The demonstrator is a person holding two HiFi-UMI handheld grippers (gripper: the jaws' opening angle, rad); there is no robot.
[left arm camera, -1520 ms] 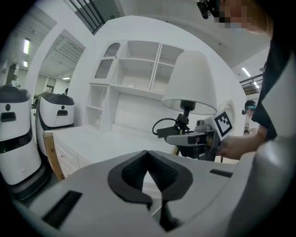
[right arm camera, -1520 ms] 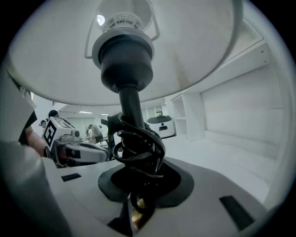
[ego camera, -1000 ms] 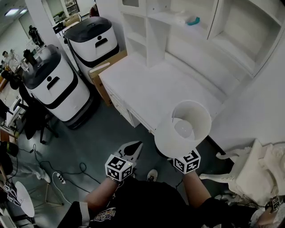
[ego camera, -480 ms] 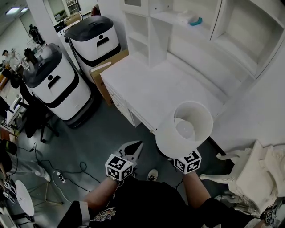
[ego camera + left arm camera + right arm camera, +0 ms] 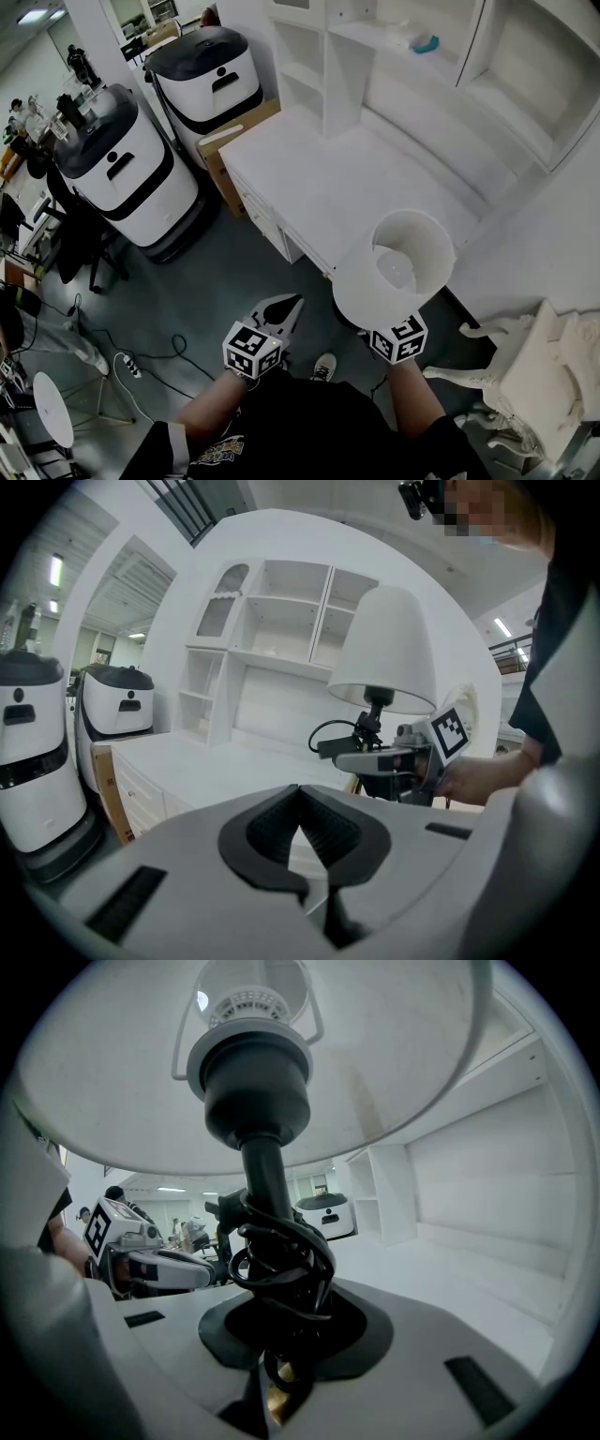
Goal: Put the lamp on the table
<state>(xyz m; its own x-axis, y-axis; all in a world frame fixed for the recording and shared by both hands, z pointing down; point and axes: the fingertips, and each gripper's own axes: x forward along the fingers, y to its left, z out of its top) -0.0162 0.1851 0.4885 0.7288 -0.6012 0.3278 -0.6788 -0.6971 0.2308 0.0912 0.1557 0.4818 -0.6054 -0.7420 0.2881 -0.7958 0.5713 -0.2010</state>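
Right gripper (image 5: 281, 1324) jaws partly apart and clamped on the lower stem of the lamp (image 5: 265, 1162), with a black cord (image 5: 281, 1251) coiled round the stem just above the pads. Upright in that grip: dark socket, white bulb holder, and a white shade (image 5: 394, 267) open at the top. Held in the air, the shade overlapping the near edge of the white table (image 5: 319, 178) in the head view. Lamp base not in view.

Left gripper (image 5: 300, 789) beside the lamp on its left, tips pressed together, nothing between the pads, only a small gap behind the tips. Below it, dark grey floor (image 5: 206, 291).

Both grippers low in the head view, each with a black-and-white marker cube, above a person's black top (image 5: 309, 431).

Behind the table top, a white shelf unit (image 5: 323, 66) against the wall, with a teal object (image 5: 427, 43) on a high shelf. Left of the table, a brown cardboard panel (image 5: 220, 155), then a white-and-black wheeled machine (image 5: 131, 178) and a second machine (image 5: 216, 84) behind it. At lower right, an ornate white chair (image 5: 534, 347). At far left, a power strip (image 5: 128, 364) and black cables on the floor.
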